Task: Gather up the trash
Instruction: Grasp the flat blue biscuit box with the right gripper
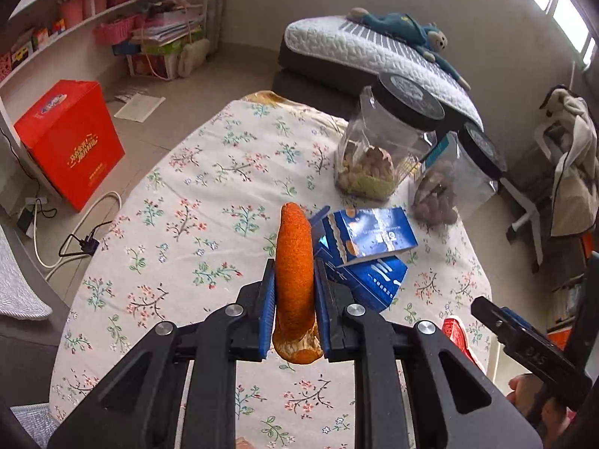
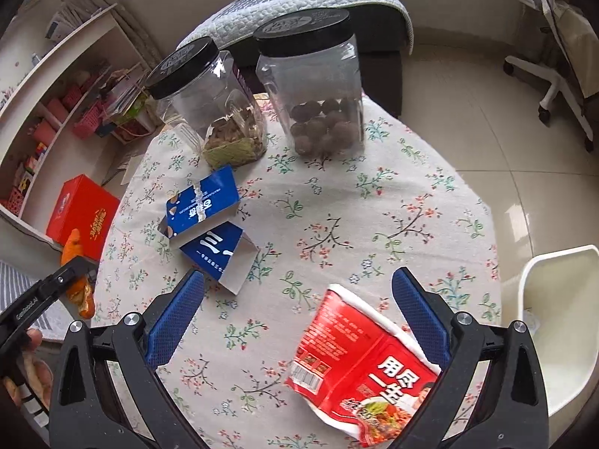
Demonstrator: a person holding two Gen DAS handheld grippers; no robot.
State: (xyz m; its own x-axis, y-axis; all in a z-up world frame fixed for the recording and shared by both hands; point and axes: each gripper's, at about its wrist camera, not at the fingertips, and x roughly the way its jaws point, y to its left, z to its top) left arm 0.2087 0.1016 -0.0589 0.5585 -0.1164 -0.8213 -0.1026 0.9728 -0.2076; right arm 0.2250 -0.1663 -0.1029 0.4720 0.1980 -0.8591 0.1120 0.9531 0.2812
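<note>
Peel [image 1: 294,280] between left tongs [image 1: 294,288], clamped

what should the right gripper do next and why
Probably lower the right gripper onto the red wrapper and close. Its jaws stand open with the wrapper lying flat on the table partly between them, not yet pinched. The left gripper is already shut on the orange peel, so that hand is busy. The blue boxes also remain.
</note>
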